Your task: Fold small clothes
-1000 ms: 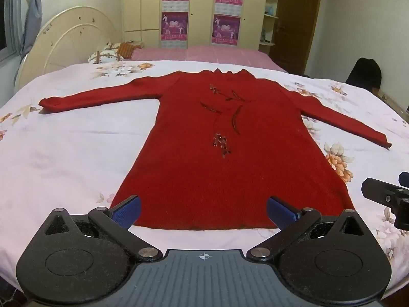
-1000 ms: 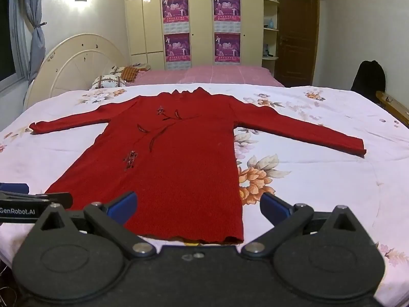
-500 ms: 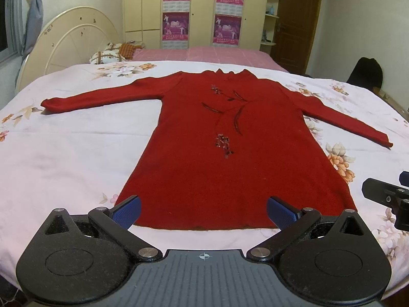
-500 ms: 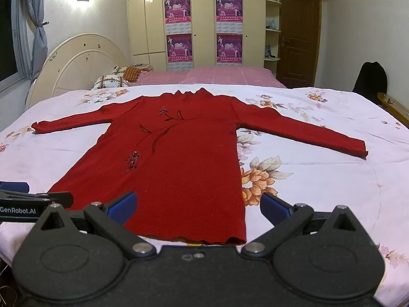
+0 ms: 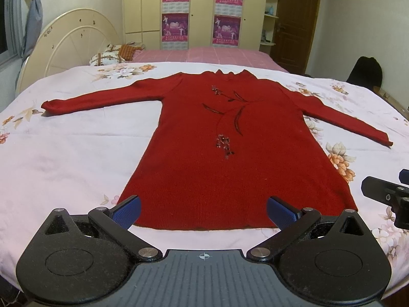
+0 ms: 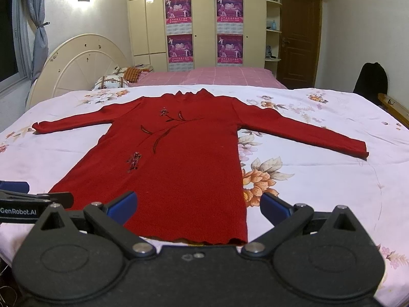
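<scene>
The left gripper stands with its jaws spread wide and grips nothing; its two fingers carry blue pads with a fine cross-hatched texture, mounted on matte black linkage arms with two round silver pivot pins; the right gripper is likewise spread wide and empty, with two blue-padded fingers on the same black, grainy housing; in the left wrist view part of the right gripper shows at the right edge, and in the right wrist view part of the left gripper, lettered "GenRobot.AI", shows at the left edge

One red knit sweater lies flat and face up on the bedspread, hem nearest both grippers, collar farthest; the knit is finely ribbed, the body long and flaring toward a slightly wavy hem; its two long sleeves are spread outward to either side; the front bears one embroidered branch motif with dark curved leaves and beaded clusters; both grippers hover just before the hem, apart from the cloth

The bedspread is smooth pale pink fabric printed with flowers; behind it sit one arched cream headboard, cream wardrobe doors with four purple posters, and one brown wooden door
</scene>
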Tool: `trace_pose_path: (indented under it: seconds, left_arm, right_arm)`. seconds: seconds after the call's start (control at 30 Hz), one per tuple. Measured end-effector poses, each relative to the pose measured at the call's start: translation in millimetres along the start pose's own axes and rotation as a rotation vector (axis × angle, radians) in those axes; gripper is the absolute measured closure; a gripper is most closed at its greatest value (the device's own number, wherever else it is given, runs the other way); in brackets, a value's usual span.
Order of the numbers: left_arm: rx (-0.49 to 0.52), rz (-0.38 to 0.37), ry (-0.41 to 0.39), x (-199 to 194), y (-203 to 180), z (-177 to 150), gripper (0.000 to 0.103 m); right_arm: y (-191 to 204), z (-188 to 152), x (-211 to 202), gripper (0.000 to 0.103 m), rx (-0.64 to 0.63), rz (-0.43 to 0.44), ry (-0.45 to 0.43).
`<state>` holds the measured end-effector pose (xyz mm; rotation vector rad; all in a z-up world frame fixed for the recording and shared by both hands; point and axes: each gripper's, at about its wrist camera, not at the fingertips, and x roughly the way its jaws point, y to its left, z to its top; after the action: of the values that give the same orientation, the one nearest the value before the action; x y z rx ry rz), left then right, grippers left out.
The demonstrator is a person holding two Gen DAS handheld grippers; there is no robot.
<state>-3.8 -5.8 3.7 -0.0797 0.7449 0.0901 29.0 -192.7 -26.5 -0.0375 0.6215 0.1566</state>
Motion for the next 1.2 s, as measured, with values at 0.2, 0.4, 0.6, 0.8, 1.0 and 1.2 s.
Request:
trace_pose_path:
  seconds: [0.2,0.4,0.6,0.8,1.0,1.2]
  left_arm:
    - [0.001,-0.001,0.001,-0.3,-0.1,0.1,0.000]
    - [0.004,-0.002,-0.002,-2.3,-0.1,0.0,0.000]
    - [0.004,0.002,-0.004,-3.2,-0.3,0.2,0.000]
    - [0.003,0.002,-0.003,-3.4,-0.2,0.6,0.000]
    - [0.003,0.000,0.000,-3.0,0.1,1.0,0.000]
    - [0.003,0.001,-0.001,-2.1,0.6,1.7,0.000]
  right_arm:
    - [-0.1,0.1,0.4,0.001,0.000,-0.001,0.001]
    - [1.2,-0.1,0.4,0.001,0.004,-0.002,-0.004]
    - [2.0,0.3,1.4,0.001,0.002,-0.004,-0.003]
    - [1.4,-0.3,0.7,0.001,0.002,-0.004,-0.007]
    - [1.7,0.1,1.3,0.001,0.002,-0.003,-0.009]
    - [2.0,0.3,1.5,0.001,0.002,-0.004,-0.007]
